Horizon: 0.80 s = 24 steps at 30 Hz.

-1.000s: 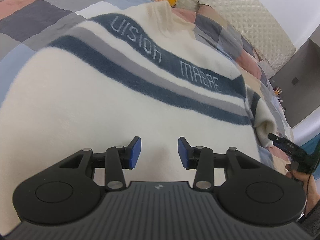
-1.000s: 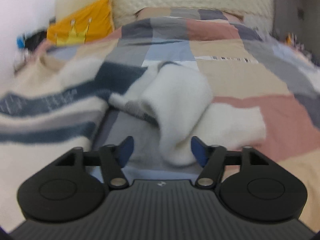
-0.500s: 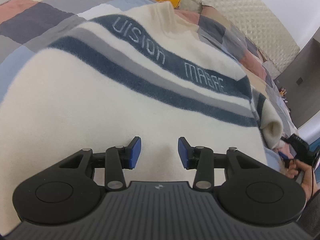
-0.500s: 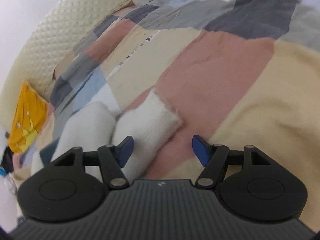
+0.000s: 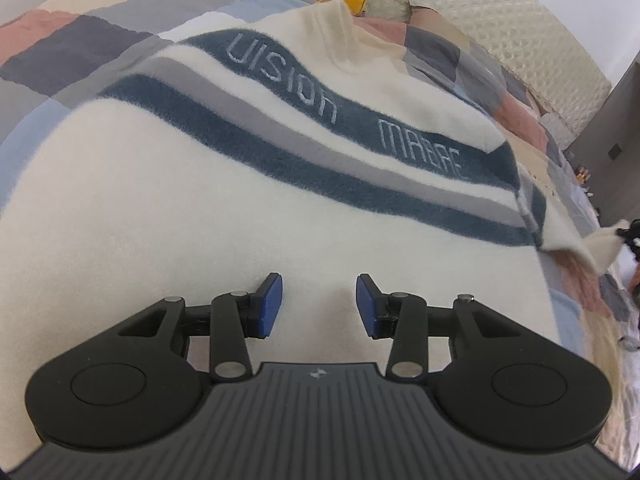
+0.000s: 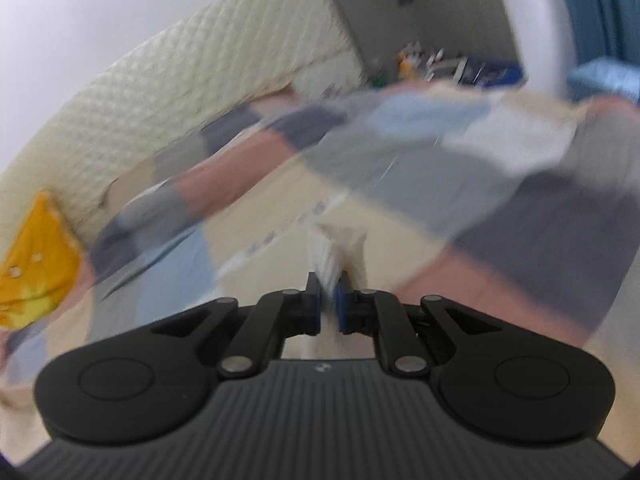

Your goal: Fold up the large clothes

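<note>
Your right gripper point(image 6: 328, 300) jaws clench the sleeve cuff point(image 6: 338, 246); left gripper point(image 5: 319, 306) released; sweater point(image 5: 200, 200) remains unfolded

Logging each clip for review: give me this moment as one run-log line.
stage: sleeve grab | right gripper: jaws shut on sleeve cuff | left gripper: jaws open over sweater | surface: patchwork bed

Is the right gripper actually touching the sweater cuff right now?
Touching. In the right wrist view the right gripper has its blue pads pinched on the cream sweater cuff, with the fabric sticking out past them.
</note>
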Tool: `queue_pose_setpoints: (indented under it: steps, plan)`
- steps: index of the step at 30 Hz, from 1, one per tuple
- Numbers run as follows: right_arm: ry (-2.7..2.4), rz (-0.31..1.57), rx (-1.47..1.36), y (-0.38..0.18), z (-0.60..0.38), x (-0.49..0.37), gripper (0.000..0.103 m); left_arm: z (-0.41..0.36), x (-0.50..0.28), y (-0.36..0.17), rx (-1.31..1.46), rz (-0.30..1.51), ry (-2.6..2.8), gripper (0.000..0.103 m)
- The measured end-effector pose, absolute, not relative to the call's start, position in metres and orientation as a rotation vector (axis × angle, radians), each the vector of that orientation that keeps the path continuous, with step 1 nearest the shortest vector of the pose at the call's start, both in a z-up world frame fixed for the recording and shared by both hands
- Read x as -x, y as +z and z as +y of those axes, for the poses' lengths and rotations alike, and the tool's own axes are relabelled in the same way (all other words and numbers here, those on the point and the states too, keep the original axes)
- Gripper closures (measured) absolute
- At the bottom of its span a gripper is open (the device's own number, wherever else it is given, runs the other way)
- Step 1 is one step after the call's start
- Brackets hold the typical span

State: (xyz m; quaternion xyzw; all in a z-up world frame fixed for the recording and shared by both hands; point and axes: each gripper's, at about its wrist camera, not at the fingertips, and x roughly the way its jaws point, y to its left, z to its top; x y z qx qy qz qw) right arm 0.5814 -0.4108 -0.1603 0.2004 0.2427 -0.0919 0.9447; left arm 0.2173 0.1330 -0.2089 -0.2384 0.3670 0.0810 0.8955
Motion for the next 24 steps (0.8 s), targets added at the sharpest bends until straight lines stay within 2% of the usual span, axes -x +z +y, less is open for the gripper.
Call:
queue_pose_setpoints:
  steps: [3, 7, 11, 14, 20, 24]
  plan:
    - [-0.281, 0.505, -0.4, -0.143, -0.439, -0.603, 0.093, 0.131, -0.217, -0.208, 0.494, 0.767, 0.174, 0.057]
    - [-0.334, 0.423, -0.329, -0.115, -0.455, -0.611, 0.093, 0.129, -0.217, -0.206, 0.493, 0.778, 0.173, 0.057]
    - [-0.378, 0.414, -0.347, -0.113, -0.477, -0.619, 0.093, 0.122, -0.218, -0.201, 0.441, 0.772, 0.156, 0.057]
    - [-0.438, 0.435, -0.335, -0.134, -0.488, -0.62, 0.093, 0.12, -0.217, -0.201, 0.42, 0.775, 0.123, 0.056]
    - [-0.492, 0.567, -0.313, -0.214, -0.506, -0.607, 0.093, 0.114, -0.215, -0.2, 0.37, 0.783, 0.099, 0.056]
    - [-0.485, 0.587, -0.303, -0.254, -0.513, -0.596, 0.093, 0.117, -0.214, -0.199, 0.383, 0.786, 0.093, 0.056]
